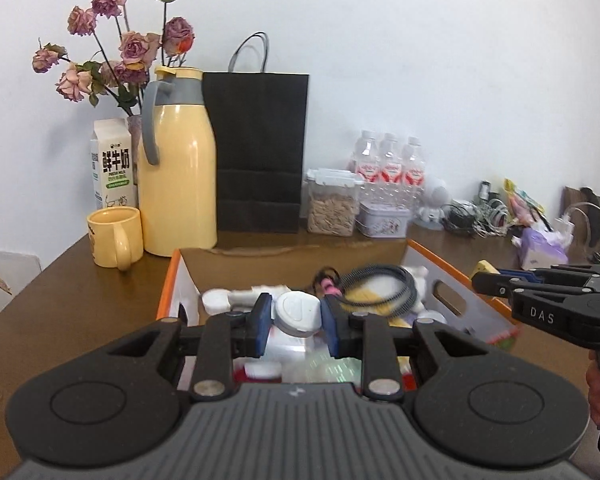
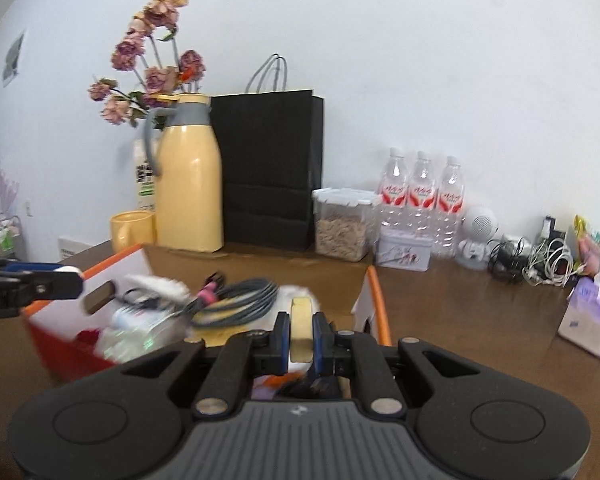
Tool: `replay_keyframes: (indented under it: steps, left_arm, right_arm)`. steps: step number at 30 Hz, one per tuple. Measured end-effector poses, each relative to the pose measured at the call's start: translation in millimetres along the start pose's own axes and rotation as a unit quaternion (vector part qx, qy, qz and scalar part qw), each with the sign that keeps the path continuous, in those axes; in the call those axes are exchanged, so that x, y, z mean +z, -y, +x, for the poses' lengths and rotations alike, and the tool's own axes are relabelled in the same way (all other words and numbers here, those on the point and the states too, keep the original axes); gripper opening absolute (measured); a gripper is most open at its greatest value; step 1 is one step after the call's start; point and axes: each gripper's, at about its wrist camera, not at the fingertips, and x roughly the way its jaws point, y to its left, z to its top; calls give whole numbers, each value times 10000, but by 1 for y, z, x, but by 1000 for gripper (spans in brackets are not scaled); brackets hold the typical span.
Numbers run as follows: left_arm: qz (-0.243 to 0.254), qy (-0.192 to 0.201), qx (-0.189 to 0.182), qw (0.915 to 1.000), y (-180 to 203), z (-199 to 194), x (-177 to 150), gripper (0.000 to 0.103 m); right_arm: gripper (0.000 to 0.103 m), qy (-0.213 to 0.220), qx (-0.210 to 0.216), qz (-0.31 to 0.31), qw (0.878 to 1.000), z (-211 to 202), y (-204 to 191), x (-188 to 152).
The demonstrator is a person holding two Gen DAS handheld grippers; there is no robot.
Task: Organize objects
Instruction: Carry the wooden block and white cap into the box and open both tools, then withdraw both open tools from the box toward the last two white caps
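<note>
An orange-rimmed cardboard box (image 1: 171,280) on the brown table holds mixed items, among them a coiled grey cable (image 1: 384,284). My left gripper (image 1: 297,320) is shut on a white bottle (image 1: 298,314) by its cap, over the box. My right gripper (image 2: 301,336) is shut on a flat pale-yellow object (image 2: 301,330), held on edge above the box's right end (image 2: 378,300). The right gripper also shows in the left wrist view (image 1: 496,282), over the box's right wall. The left gripper's tip shows at the left of the right wrist view (image 2: 66,276).
At the back stand a yellow thermos (image 1: 179,168), yellow mug (image 1: 114,236), milk carton (image 1: 112,160), dried roses (image 1: 116,52), black paper bag (image 1: 260,148), oat container (image 1: 332,204), tin (image 1: 384,220), three water bottles (image 1: 388,164), tangled cables (image 2: 540,260) and a tissue pack (image 2: 590,320).
</note>
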Motion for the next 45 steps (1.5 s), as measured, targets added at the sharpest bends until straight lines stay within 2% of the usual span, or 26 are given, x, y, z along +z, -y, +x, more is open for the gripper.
replay_keyframes:
  steps: [6,13,18,19,21,22,23,24,26,28,30,32,45]
  left_arm:
    - [-175,-9,210,9996,-6,32,13,27]
    - [-310,-109,412,9986,-14,65,12,27]
    - [-375,-282,545,9974,-22,74,5,28]
    - [-358,-255,577,9974,-22,73,5,30]
    - [-291,-185,654,9973,-19,70,3,52]
    - [-248,-101,698,9972,-18,67,2,69]
    - [-216,-20,734,9971,-17,65,2,80]
    - [-193,53,767,9969,-16,62,1,85]
    - [-169,187,822,9963,-14,58,2,102]
    - [-150,281,884,9956,-13,55,2,103]
    - [-144,294,908,9953,-12,54,3,103]
    - [-160,287,907,9953,-12,55,4,103]
    - [-139,342,935,9949,-10,47,5,103]
  right_arm:
    - [11,-92,-142,15,9999,42,9,16]
    - [11,-316,-173,169,9992,76,17,5]
    - [11,-445,-105,213,9987,80,19,-3]
    - [11,-449,-95,194,9988,80,19,-3]
    - [13,-432,-137,174,9988,79,17,-5]
    - [15,-416,-167,180,9988,77,17,-5]
    - [21,-414,-184,198,9988,76,17,-5]
    - [29,-389,-188,228,9988,74,18,-5]
    - [41,-324,-188,262,9990,70,19,-5]
    - [55,-247,-177,266,9992,66,19,-5]
    - [74,-176,-192,245,9994,63,18,-5]
    - [83,-103,-175,221,9995,59,17,-5]
    - [99,36,-207,158,9997,49,11,-4]
